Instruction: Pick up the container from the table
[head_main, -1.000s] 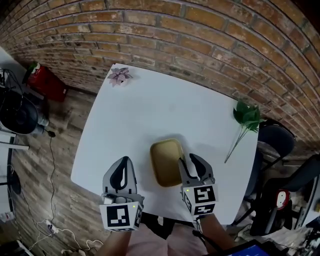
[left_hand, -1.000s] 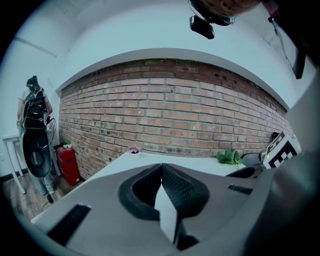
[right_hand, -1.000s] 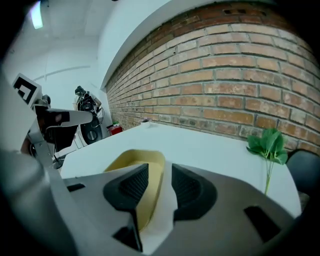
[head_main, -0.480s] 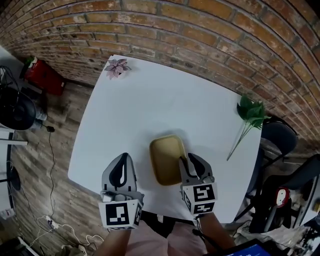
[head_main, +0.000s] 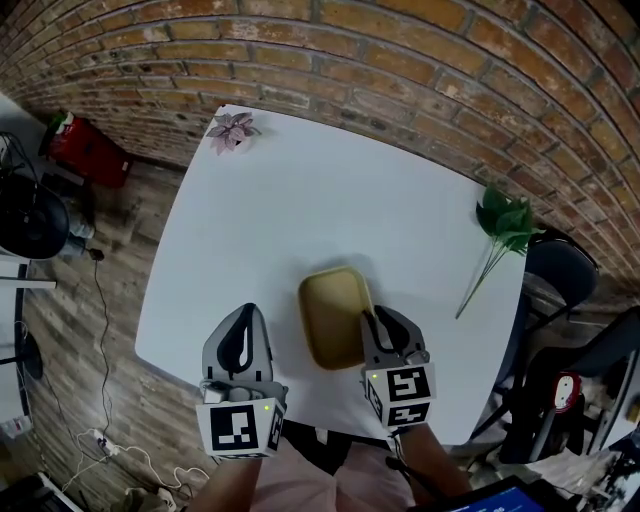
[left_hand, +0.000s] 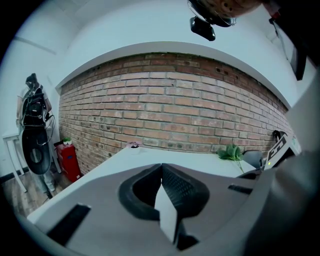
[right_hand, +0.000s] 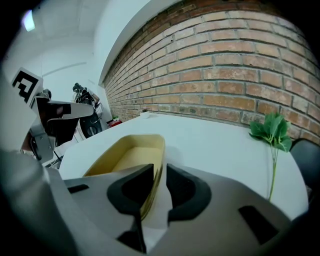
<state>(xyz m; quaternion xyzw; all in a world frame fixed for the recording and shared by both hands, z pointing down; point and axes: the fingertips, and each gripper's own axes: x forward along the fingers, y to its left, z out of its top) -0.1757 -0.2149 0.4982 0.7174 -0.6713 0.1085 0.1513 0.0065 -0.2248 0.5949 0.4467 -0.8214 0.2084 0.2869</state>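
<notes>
Count of containers: one, a tan, shallow container (head_main: 335, 315) with rounded corners.
Count of claws: two, the left claw (head_main: 243, 325) and the right claw (head_main: 386, 326), each with a marker cube.
Count of plants: two, a green leafy sprig (head_main: 503, 225) lying near the tabletop's right edge, and a small pink-leaved plant (head_main: 233, 130) at the far left corner.
Tabletop: one white tabletop (head_main: 300, 210), with a brick wall (head_main: 400, 60) behind it.
Container, place: flat on the tabletop, close to the near edge, between the two claws and nearer the right one.
Container, facing: open side up, with nothing visible inside.
Container, long axis: it runs from the person's side away toward the brick wall, leaning only slightly off straight in the head view.
Left claw: over the near left part of the tabletop, apart from the container. Its jaws meet at the tips with nothing between them.
Right claw: at the container's near right corner. Its jaws have just been closing to a narrow gap, with the container's right wall between them, one jaw inside and one outside. A thin slit of white shows beside the outer jaw.
</notes>
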